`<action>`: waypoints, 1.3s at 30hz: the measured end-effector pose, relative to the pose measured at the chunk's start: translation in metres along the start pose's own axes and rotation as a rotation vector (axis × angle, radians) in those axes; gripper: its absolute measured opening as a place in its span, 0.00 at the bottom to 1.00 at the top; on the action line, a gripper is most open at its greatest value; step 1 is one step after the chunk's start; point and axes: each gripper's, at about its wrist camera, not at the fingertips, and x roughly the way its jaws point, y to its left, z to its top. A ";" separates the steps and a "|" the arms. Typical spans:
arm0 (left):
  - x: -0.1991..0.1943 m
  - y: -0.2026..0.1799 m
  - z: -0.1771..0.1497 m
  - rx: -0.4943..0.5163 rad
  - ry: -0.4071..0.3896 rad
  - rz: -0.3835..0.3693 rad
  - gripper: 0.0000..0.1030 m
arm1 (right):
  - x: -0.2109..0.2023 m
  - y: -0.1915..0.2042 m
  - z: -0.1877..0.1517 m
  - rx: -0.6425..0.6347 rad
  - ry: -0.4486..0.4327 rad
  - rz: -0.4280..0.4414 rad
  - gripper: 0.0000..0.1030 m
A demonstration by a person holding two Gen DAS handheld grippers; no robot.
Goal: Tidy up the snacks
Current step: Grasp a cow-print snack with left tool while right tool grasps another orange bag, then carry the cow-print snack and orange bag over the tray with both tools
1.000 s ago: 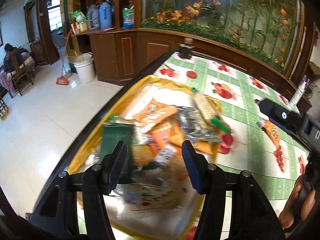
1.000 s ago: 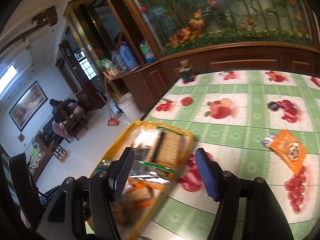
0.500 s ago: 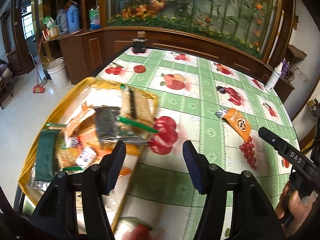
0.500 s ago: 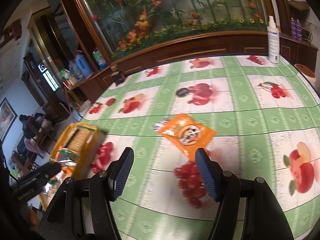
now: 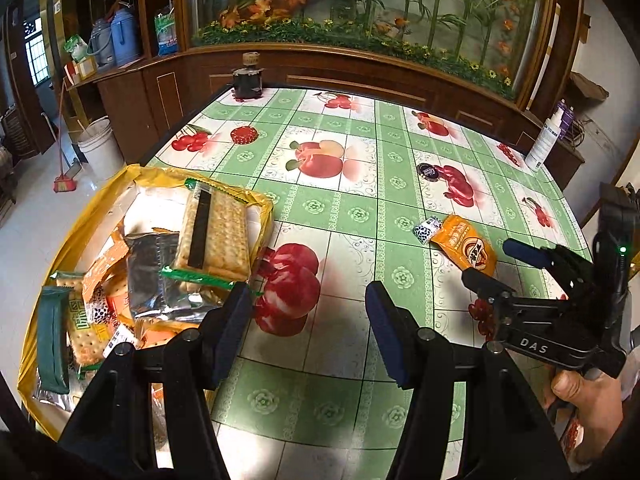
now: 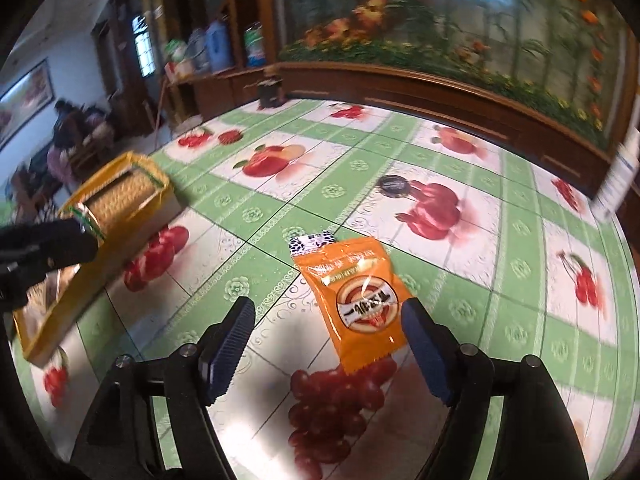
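Now the right gripper [image 6: 326, 344] hangs with its jaws spread and empty just short of the orange snack packet [image 6: 358, 300], which lies flat on the fruit-print tablecloth [image 6: 500, 240] toward one o'clock, its near end already between the blue pads [image 6: 424, 356]. Its long axis runs from eleven to five o'clock, so a grasp probably needs a slight rightward shift. The left gripper [image 5: 308, 336], likewise spread and empty, sits well apart by the yellow box [image 5: 120, 178]. Only the left view shows the box's crowded contents, topped by a cracker pack [image 5: 214, 232]; the right view shows the small patterned wrapper [image 6: 310, 240] touching the packet's far end.
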 end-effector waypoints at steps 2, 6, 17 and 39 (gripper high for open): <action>0.005 -0.001 0.003 0.004 0.007 -0.002 0.56 | 0.012 -0.002 0.004 -0.042 0.021 -0.018 0.79; 0.017 -0.008 0.012 0.034 0.032 -0.024 0.56 | 0.038 -0.021 0.008 -0.004 0.077 0.006 0.78; 0.063 -0.071 0.028 0.205 0.084 -0.101 0.56 | 0.004 -0.066 -0.014 0.302 0.010 0.076 0.44; 0.112 -0.132 0.031 0.311 0.113 -0.084 0.16 | -0.091 -0.068 -0.057 0.551 -0.164 0.174 0.44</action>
